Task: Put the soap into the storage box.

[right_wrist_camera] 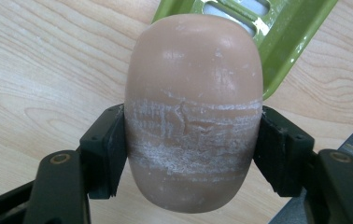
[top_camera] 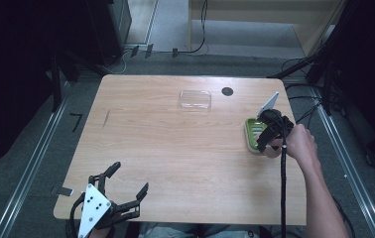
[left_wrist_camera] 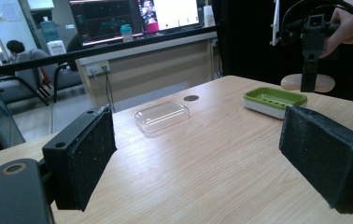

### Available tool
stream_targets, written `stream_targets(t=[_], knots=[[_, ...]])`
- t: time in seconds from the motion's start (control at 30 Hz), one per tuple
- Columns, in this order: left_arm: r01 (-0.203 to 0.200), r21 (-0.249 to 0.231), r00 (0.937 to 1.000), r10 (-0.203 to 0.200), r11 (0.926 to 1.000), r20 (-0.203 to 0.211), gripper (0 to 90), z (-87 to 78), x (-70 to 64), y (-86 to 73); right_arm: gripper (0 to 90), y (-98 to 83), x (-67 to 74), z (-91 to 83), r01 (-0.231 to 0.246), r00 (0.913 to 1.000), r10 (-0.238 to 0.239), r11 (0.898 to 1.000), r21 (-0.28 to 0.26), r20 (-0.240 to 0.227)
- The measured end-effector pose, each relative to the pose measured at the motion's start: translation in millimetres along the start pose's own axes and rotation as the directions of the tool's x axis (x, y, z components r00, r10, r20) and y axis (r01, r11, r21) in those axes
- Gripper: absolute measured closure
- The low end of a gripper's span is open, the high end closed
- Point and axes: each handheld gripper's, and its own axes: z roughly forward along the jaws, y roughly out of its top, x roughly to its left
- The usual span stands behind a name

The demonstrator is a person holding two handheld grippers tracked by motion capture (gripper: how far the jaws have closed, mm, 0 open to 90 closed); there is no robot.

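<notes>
Gripping tight, our right gripper (right_wrist_camera: 191, 154) has its two black jaws pressed against the sides of a bar of soap (right_wrist_camera: 194, 112), one pad on each flank, pinching it across its narrow width. We see the soap as a smooth, rounded oval of pinkish tan, glossy toward its far end and scuffed with whitish, flaky bands across the middle where the pads meet it. Its long axis runs straight out along the jaws in the right gripper view, with the far rounded end pointing toward the green soap dish (right_wrist_camera: 277, 28) and overlapping that dish's slotted edge. In the left gripper view we see the bar (left_wrist_camera: 305, 83) lying flat and low just beyond the dish (left_wrist_camera: 275, 100), its length running left to right there.

On the table (top_camera: 175, 148) the soap sits at the right edge, just beside the dish (top_camera: 254, 135), under our right hand (top_camera: 299, 144). A clear plastic lid (top_camera: 195, 99) lies well apart toward the far middle, near a dark round hole (top_camera: 227, 91).

Our left gripper (top_camera: 126, 183) rests at the near left corner, its jaws spread wide with nothing between them.
</notes>
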Motion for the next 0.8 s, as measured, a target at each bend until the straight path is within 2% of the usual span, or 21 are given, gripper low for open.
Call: stream_targets(t=[0.4,0.8], knots=[[-0.001,0.001,1.0000,0.001,1.0000,-0.003,11.4,-0.3,0.1,-0.1,33.5,10.3,-4.7,-0.1,-0.006,0.9999,0.006,1.000,-0.021,-0.014],[0.001,0.000,1.0000,-0.001,1.0000,-0.006,11.3,-1.5,0.2,-0.3,33.6,16.0,-11.9,1.1,-0.051,0.9986,0.050,0.998,-0.040,-0.019]])
